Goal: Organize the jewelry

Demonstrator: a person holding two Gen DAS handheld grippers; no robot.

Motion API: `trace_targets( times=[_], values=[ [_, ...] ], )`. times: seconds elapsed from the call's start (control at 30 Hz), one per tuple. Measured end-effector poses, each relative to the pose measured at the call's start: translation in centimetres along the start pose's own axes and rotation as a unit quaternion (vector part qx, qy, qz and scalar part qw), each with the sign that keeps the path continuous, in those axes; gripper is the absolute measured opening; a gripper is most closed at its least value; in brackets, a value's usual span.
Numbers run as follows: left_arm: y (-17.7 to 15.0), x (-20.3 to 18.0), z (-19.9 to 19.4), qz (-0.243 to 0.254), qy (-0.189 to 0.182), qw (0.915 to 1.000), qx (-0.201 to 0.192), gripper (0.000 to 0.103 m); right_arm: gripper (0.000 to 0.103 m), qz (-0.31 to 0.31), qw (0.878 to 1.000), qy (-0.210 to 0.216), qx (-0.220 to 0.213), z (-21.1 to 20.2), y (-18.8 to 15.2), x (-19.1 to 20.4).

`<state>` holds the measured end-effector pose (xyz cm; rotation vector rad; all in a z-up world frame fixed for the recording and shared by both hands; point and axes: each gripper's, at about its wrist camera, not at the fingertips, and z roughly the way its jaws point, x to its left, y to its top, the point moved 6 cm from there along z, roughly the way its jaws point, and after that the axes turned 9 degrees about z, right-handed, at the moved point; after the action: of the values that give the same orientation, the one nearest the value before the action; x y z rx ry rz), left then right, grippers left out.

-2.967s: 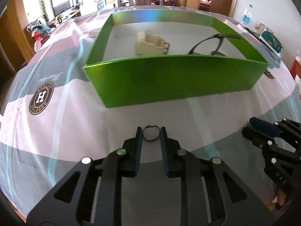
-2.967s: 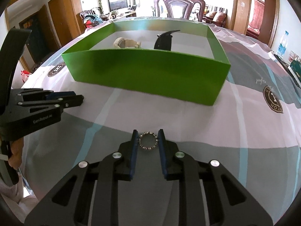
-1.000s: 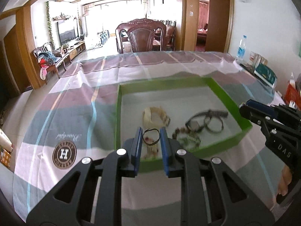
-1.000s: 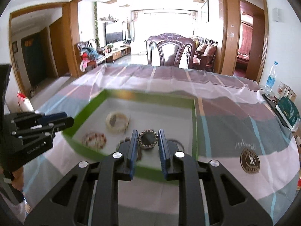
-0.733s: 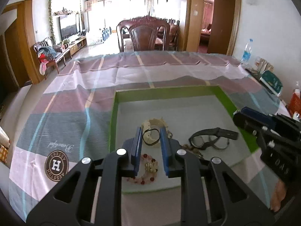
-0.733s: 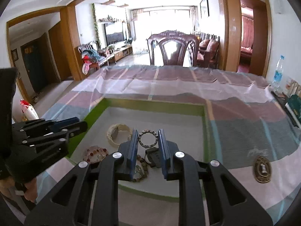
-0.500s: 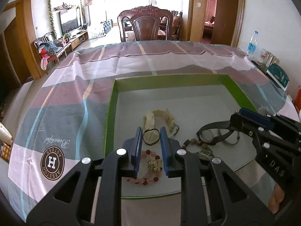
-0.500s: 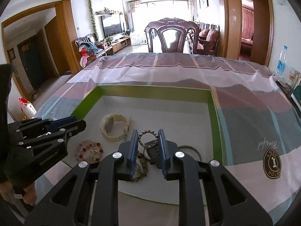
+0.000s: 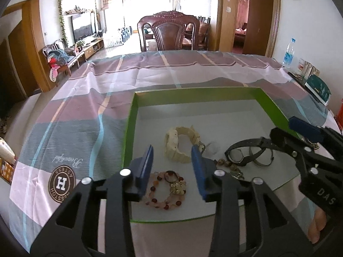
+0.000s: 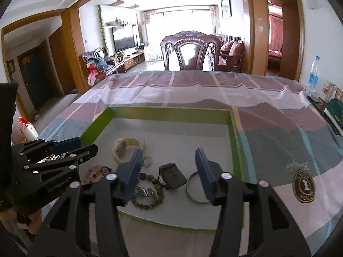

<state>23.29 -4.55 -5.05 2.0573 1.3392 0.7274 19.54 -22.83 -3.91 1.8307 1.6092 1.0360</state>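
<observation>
A green box (image 9: 128,124) (image 10: 234,132) with a white floor holds several pieces of jewelry. My left gripper (image 9: 172,161) hangs over its near left part, jaws opening, nothing between them. Below it a small dark ring (image 9: 170,175) lies on a pink bead bracelet (image 9: 163,190). My right gripper (image 10: 169,162) is over the box's near middle, jaws opening and empty. A small pale beaded ring (image 10: 148,161) (image 9: 212,147) shows blurred beside a cream bracelet (image 9: 180,145) (image 10: 126,147). A black watch (image 10: 171,175), a brown bead bracelet (image 10: 148,194) and a metal bangle (image 10: 196,190) lie under the right gripper.
The box stands on a table with a striped pink and grey cloth (image 9: 85,111). A water bottle (image 9: 288,53) and books (image 9: 317,87) sit at the table's right edge. A wooden chair (image 9: 169,34) stands at the far side. A person's hand (image 10: 32,220) holds the left gripper.
Both grippers have opened over the box. The dark ring has left the left gripper and lies on the pink bracelet. The beaded ring has left the right gripper.
</observation>
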Motion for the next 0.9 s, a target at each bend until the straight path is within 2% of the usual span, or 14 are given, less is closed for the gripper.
trace_targets(
  times=[0.07,0.27,0.53,0.7,0.9],
  values=[
    [-0.1,0.0,-0.9,0.000,0.003,0.9999,-0.010,0.049,0.069,0.000,1.000,-0.003,-0.011,-0.9,0.0,-0.1],
    [-1.1,0.0,-4.1,0.001,0.021,0.9988,-0.045,0.072,0.091,-0.002,0.999,-0.026,-0.047,-3.6,-0.5,-0.6],
    [-2.4,-0.8,-8.0,-0.006,0.026,0.9971,-0.072,0.088,0.099,0.013,0.996,-0.065,-0.053,-5.4,-2.1,-1.7],
    [-3.6,-1.2,-10.0,-0.009,0.025,0.9968,-0.075,0.096,0.100,0.008,0.994,-0.089,-0.054,-6.9,-3.2,-1.9],
    [-4.5,-1.5,-11.4,-0.008,0.027,0.9965,-0.079,0.099,0.100,-0.014,0.994,-0.098,-0.056,-7.9,-4.4,-0.9]
  ],
)
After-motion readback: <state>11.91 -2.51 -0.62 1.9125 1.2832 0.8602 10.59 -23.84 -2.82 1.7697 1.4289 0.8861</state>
